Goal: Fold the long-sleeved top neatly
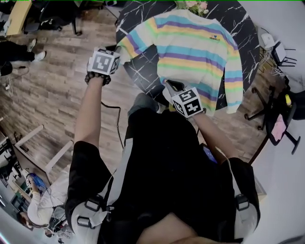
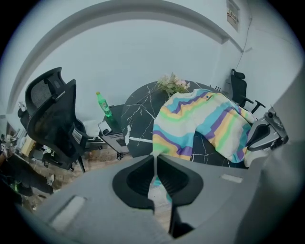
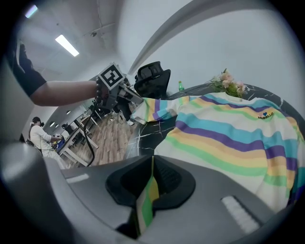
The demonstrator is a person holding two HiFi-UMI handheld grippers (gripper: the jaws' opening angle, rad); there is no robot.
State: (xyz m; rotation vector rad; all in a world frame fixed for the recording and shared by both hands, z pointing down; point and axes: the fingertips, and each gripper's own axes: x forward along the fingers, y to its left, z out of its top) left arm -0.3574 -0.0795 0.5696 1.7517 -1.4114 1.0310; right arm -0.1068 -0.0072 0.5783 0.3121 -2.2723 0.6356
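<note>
**Striped long-sleeved top on the table, held at two points.**

- The long-sleeved top (image 1: 195,47) lies front-up on a dark table (image 1: 143,71) veined with white. Its neckline is at the far side and its hem is at the near edge, closest to the person.
- The fabric has horizontal bands of white, blue, yellow, purple and green, which continue along both sleeves. A small dark logo (image 1: 213,39) sits on the chest.
- The body is spread fairly flat, with soft ripples near the hem.
- The sleeve on the head view's right runs down beside the body to the table edge. The other sleeve is drawn outward to the left, toward the left gripper (image 1: 114,55).
- In the left gripper view, the jaws of the left gripper (image 2: 155,162) are clenched on a thin pale fold of the sleeve end. White and teal cloth shows below them.
- In the right gripper view, the jaws of the right gripper (image 3: 151,164) are clenched on a green-and-yellow strip of the top at the hem. The rest of the garment (image 3: 228,138) spreads out beyond them.
- A bunch of flowers (image 1: 195,5) stands at the table's far rim.
- A green bottle (image 2: 104,105) and a black office chair (image 2: 52,119) stand beside the table, over a wooden floor (image 1: 52,90).
</note>
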